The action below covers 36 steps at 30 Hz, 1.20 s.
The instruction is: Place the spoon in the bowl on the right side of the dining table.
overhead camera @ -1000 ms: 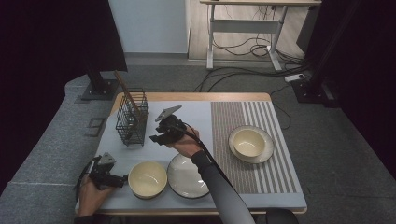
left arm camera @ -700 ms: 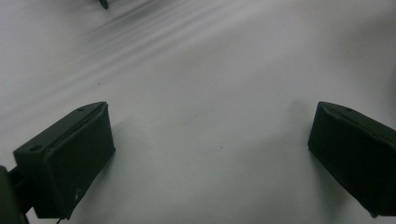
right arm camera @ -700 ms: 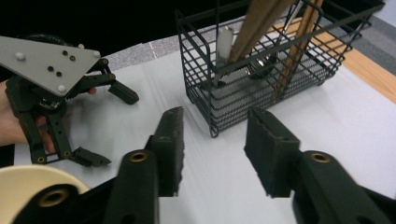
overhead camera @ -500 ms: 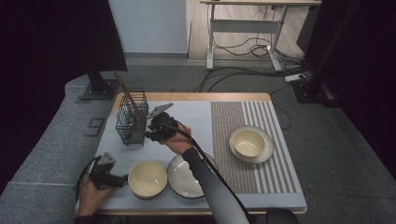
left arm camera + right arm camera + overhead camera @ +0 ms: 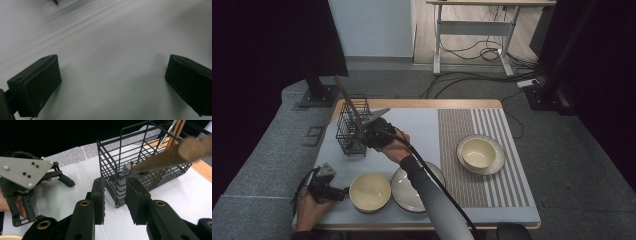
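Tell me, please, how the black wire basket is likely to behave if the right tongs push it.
The wire basket looks light, being thin open mesh, so it would probably slide on the smooth white mat. It stands tall and narrow, with long utensils leaning out, so a high push might tip it.

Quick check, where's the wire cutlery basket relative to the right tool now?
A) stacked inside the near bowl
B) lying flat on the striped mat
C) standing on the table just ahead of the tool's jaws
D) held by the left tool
C: in the right gripper view the wire basket stands upright on the table just beyond the right tool, whose jaws have been closing with nothing between them.
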{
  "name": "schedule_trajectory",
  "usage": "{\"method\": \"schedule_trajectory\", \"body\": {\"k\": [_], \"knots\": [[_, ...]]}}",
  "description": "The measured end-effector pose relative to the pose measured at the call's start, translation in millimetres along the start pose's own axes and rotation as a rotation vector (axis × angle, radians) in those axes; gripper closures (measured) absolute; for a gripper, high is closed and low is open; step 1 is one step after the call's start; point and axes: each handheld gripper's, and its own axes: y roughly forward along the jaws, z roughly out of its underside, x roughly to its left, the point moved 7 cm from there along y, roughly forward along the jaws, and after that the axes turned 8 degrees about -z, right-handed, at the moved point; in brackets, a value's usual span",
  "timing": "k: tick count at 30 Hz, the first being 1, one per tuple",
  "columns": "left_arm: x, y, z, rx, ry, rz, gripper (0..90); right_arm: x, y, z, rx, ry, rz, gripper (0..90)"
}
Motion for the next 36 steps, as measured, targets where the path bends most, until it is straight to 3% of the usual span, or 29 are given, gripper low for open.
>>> {"method": "schedule_trajectory", "body": {"k": [29, 36], "knots": [[0.0, 0.0, 0.0, -0.001, 0.001, -0.001, 0.0, -10.6, 13.3, -9.7, 0.021, -0.003, 0.048, 65.4], [0.0, -0.1, 0.0, 0.0, 0.001, 0.0, 0.0, -12.0, 18.6, -10.9, 0.031, -0.007, 0.073, 70.5]]}}
